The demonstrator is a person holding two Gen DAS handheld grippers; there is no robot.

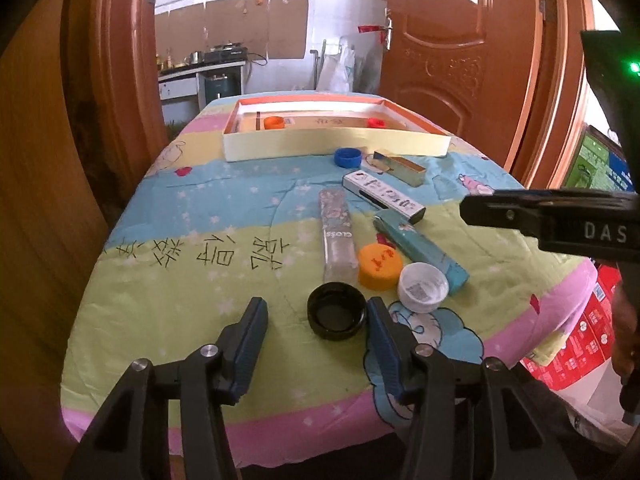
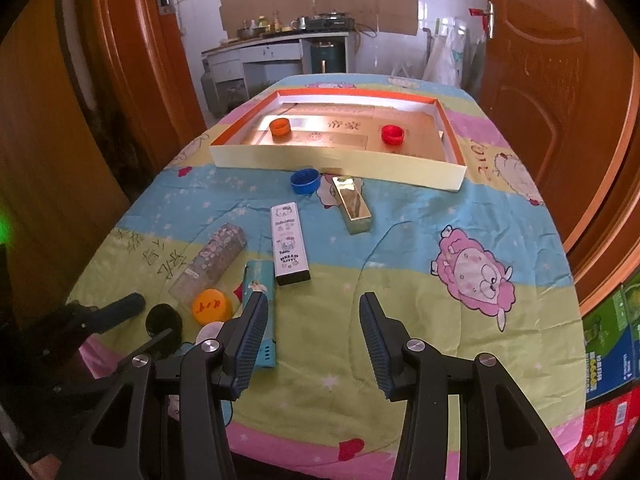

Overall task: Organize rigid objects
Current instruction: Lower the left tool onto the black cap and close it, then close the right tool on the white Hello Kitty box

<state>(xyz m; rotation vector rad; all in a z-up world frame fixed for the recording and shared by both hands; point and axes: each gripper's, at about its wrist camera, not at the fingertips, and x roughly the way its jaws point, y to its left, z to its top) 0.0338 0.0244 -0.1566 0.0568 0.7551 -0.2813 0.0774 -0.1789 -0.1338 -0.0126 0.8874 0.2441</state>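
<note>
While the left gripper (image 1: 316, 316) hangs low over the near edge of the quilt-covered table (image 1: 168, 280), its jaws stand apart and empty, the black cap (image 1: 337, 311) lying open side up just ahead of them and near the right-hand pad, not yet between the pads; the right gripper (image 2: 310, 314) hovers beside it, jaws likewise apart and holding nothing, over bare quilt; an orange lid (image 1: 380, 266) and a white cap (image 1: 423, 287) lie just beyond the black cap, the white one touching a teal box (image 1: 420, 246); a clear box (image 1: 337, 236), a white printed box (image 1: 382, 196), a gold box (image 1: 400, 167) and a blue cap (image 1: 348, 157) lie farther out; the shallow tray (image 1: 332, 148) at the far end already holds an orange cap (image 1: 274, 122) and a red cap (image 1: 376, 123). Judged by its look, the black cap is light, stiff plastic with a smooth, possibly slippery wall; it should be taken across its rim, one pad on each side, squarely, since a skewed pinch could flick it away on the soft quilt.
</note>
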